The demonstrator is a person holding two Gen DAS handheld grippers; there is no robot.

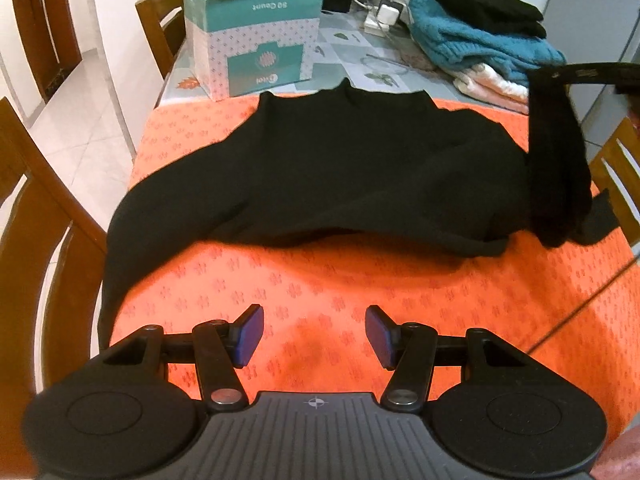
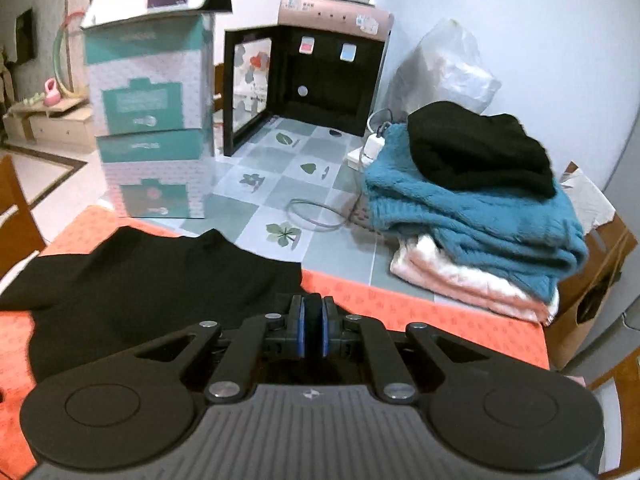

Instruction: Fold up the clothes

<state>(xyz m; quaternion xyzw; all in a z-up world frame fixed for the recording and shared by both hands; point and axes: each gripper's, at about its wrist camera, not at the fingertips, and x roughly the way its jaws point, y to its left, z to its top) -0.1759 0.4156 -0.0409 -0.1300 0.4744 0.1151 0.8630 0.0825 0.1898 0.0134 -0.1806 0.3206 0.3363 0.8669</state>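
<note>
A black sweater (image 1: 360,168) lies spread on the orange tablecloth (image 1: 320,280), collar toward the far side. Its left sleeve (image 1: 120,240) droops over the table's left edge. My right gripper (image 1: 560,74) holds the other sleeve (image 1: 556,168) up at the right, so it hangs in a dark strip above the sweater's right side. In the right wrist view that gripper (image 2: 313,320) is shut, black cloth pinched between its blue pads, with the sweater body (image 2: 140,288) to its left. My left gripper (image 1: 315,332) stands open over bare orange cloth near the front edge, nothing between its fingers.
A stack of folded clothes (image 2: 472,208), black on teal on pale pink, sits at the far right. Two teal-and-white boxes (image 1: 252,40) stand at the far left. A black countertop water dispenser (image 2: 320,80) and a charger with cables (image 1: 380,16) are behind. Wooden chairs (image 1: 32,200) flank the table.
</note>
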